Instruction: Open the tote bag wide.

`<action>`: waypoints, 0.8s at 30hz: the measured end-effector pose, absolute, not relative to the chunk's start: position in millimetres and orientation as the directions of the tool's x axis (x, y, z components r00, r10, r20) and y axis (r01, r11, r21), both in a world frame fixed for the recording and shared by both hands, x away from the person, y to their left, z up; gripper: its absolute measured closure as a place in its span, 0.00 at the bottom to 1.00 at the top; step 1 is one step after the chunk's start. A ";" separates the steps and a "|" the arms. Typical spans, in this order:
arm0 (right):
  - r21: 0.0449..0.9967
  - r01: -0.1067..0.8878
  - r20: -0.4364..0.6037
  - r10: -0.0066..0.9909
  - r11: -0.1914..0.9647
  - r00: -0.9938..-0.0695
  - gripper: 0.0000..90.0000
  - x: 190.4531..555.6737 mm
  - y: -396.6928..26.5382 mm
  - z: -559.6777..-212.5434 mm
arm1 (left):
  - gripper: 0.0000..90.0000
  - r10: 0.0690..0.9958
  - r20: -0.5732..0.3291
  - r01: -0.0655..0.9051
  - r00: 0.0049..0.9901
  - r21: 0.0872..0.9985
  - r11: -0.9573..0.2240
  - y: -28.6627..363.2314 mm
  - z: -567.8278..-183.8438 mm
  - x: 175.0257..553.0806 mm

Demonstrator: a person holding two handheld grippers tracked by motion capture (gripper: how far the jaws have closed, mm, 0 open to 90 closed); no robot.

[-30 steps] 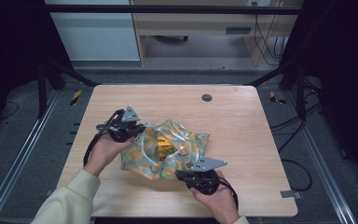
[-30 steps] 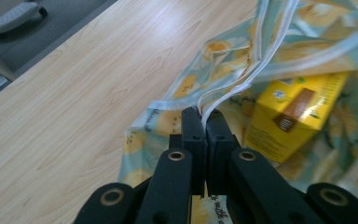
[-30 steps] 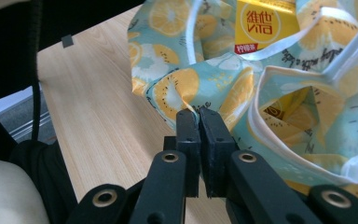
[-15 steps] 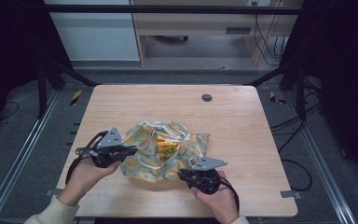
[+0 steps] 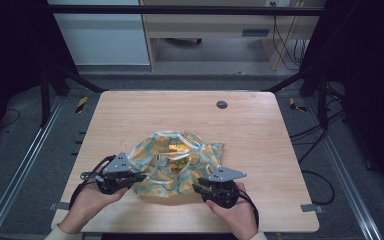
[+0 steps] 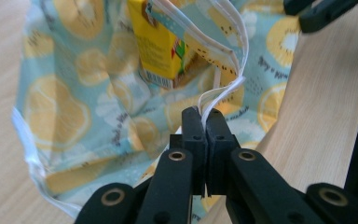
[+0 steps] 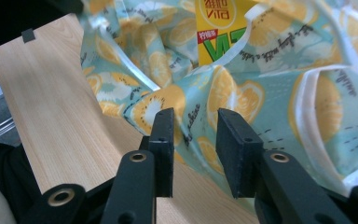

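A light-blue cloth bag (image 5: pixel 166 181) printed with lemon slices lies crumpled on the wooden table (image 5: pixel 260 140). Inside its mouth stands a yellow drink carton (image 5: pixel 179 148), close up as the carton (image 6: pixel 161 51) in the left gripper view and the carton (image 7: pixel 219 28) in the right gripper view. My left gripper (image 5: pixel 142 176) is at the bag's left edge, its jaws (image 6: pixel 204 122) shut on the white strap (image 6: pixel 223 91). My right gripper (image 5: pixel 196 189) is at the bag's near right corner. Its jaws (image 7: pixel 193 126) have just been opening and stand apart, with a fold of cloth (image 7: pixel 200 105) loose between them.
A round dark grommet (image 5: pixel 222 104) sits in the table's far side. Bare wood surrounds the bag on all sides. Metal frame rails (image 5: pixel 25 165) run beside the table, and cables (image 5: pixel 315 150) trail on the floor at the right.
The left gripper has moved toward the near left corner and lower, drawing the bag's edge with it; the bag lies flatter. The right hand stayed put and its jaws opened.
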State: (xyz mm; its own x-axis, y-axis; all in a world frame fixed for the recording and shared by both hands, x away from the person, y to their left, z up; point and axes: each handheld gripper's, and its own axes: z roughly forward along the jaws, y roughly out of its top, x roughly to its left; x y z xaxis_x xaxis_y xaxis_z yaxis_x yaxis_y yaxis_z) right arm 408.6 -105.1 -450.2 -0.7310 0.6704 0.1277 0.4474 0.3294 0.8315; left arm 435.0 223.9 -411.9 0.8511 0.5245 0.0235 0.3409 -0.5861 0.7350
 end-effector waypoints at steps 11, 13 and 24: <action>0.857 0.384 0.041 0.698 0.344 -0.715 0.73 421.8 -113.1 -407.1 | 0.99 0.494 0.018 0.364 0.869 0.654 -0.663 224.3 -440.7 432.3; 0.855 0.374 0.017 0.701 0.360 -0.713 0.73 430.9 -112.5 -396.4 | 0.99 0.486 0.024 0.360 0.874 0.640 -0.679 223.2 -444.7 430.4; 0.793 0.410 -0.046 0.715 0.451 -0.697 0.73 501.7 -96.1 -385.7 | 0.99 0.468 0.063 0.350 0.881 0.579 -0.736 226.2 -458.0 425.8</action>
State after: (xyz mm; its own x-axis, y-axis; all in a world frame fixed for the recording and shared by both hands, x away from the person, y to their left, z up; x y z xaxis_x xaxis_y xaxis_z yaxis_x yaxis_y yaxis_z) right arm 501.7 -96.1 -385.7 -0.6973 0.7152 -0.0462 0.4099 0.4509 0.7929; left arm 425.8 226.2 -458.0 0.8813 0.4683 0.0629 0.3500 -0.7365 0.5789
